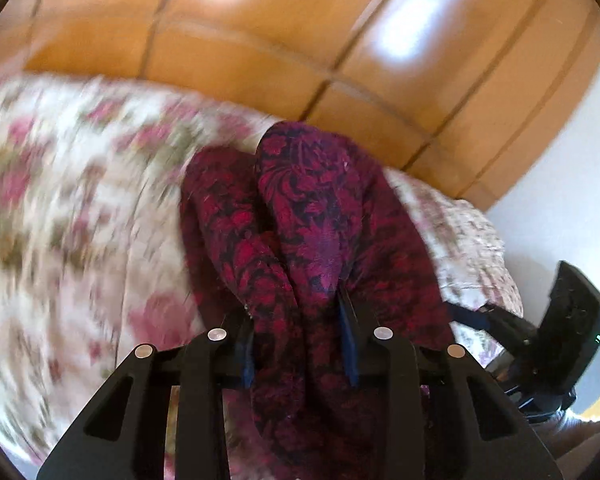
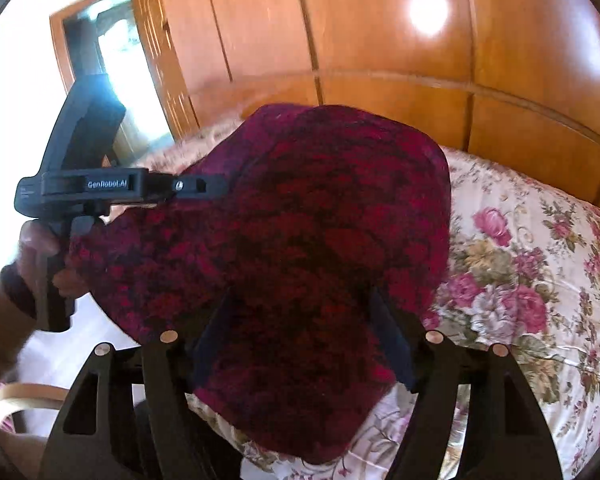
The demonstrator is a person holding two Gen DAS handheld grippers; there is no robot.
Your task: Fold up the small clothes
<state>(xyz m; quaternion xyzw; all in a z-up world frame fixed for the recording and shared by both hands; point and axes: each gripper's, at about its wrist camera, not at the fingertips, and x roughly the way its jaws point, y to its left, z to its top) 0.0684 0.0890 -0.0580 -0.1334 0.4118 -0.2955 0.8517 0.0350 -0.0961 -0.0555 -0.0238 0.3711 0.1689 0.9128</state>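
A dark red and black patterned garment (image 1: 312, 240) hangs bunched between both grippers above the bed. My left gripper (image 1: 300, 316) is shut on a fold of it; the cloth drapes over and between its fingers. It also shows in the right wrist view (image 2: 220, 186), gripping the cloth's left edge. My right gripper (image 2: 300, 312) is shut on the same garment (image 2: 320, 240), which covers most of its fingers. The right gripper's body (image 1: 560, 320) shows at the right of the left wrist view.
A bed with a floral cover (image 2: 520, 280) lies below, also blurred in the left wrist view (image 1: 72, 220). A wooden wardrobe (image 2: 380, 40) stands behind it. A doorway (image 2: 112, 60) is at the left. A chair back (image 2: 24, 396) is at lower left.
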